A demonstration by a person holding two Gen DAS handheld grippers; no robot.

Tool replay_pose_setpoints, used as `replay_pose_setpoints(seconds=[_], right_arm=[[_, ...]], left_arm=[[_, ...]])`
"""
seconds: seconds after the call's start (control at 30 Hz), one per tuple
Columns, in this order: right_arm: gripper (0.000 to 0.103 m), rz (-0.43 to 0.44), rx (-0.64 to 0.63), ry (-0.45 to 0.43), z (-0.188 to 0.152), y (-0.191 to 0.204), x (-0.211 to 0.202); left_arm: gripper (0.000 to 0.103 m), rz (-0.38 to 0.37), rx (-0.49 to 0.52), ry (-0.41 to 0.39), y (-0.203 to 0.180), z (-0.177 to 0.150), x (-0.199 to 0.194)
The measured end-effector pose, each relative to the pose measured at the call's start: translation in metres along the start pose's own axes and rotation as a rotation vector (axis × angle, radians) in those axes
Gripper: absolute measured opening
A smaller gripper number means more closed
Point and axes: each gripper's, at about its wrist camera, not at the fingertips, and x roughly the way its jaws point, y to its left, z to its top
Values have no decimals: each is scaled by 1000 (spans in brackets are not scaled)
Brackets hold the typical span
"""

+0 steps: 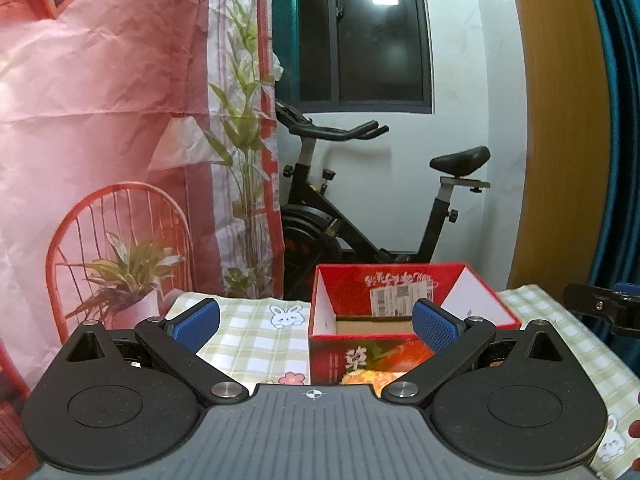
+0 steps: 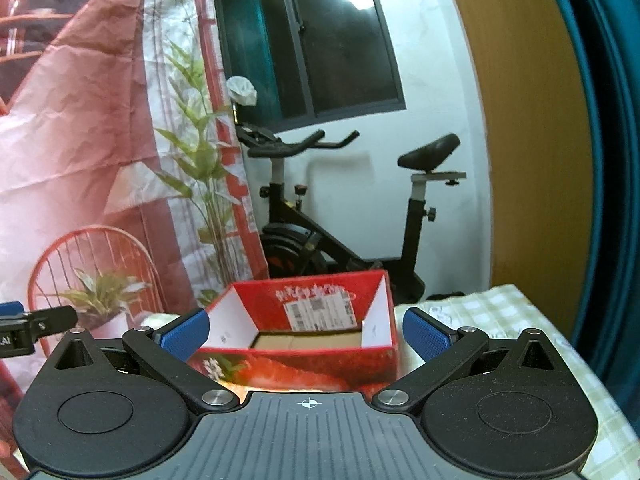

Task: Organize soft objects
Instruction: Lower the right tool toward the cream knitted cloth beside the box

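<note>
An open red cardboard box (image 1: 340,356) with fruit print and a shipping label stands on a table under a green checked cloth (image 1: 248,340); what shows of its brown floor is bare. My left gripper (image 1: 316,324) hovers open just before the box, with nothing between its blue pads (image 1: 198,322). In the right wrist view the same box (image 2: 304,368) sits straight ahead, and my right gripper (image 2: 306,336) is open and holds nothing. Each gripper shows at the edge of the other's view: the right gripper (image 1: 604,308) and the left gripper (image 2: 24,328). No soft object is in view.
A black exercise bike (image 1: 360,220) stands behind the table against a white wall. A printed pink backdrop (image 1: 100,120) with plants hangs at the left. A wooden door (image 1: 556,120) and a blue curtain (image 1: 616,120) are at the right. The cloth (image 2: 500,312) extends right of the box.
</note>
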Motion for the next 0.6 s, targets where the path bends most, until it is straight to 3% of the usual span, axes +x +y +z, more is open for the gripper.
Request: replay_pose_setpoints(seconds=[0.33,0.6], right_arm=[[103,23,18,108,-48,-9,33],[103,-36,14,143,-75,-14,45]], left_arm=[[103,1,-12,166,10,-32,39],[103,-4,19,214,9,-57,53]])
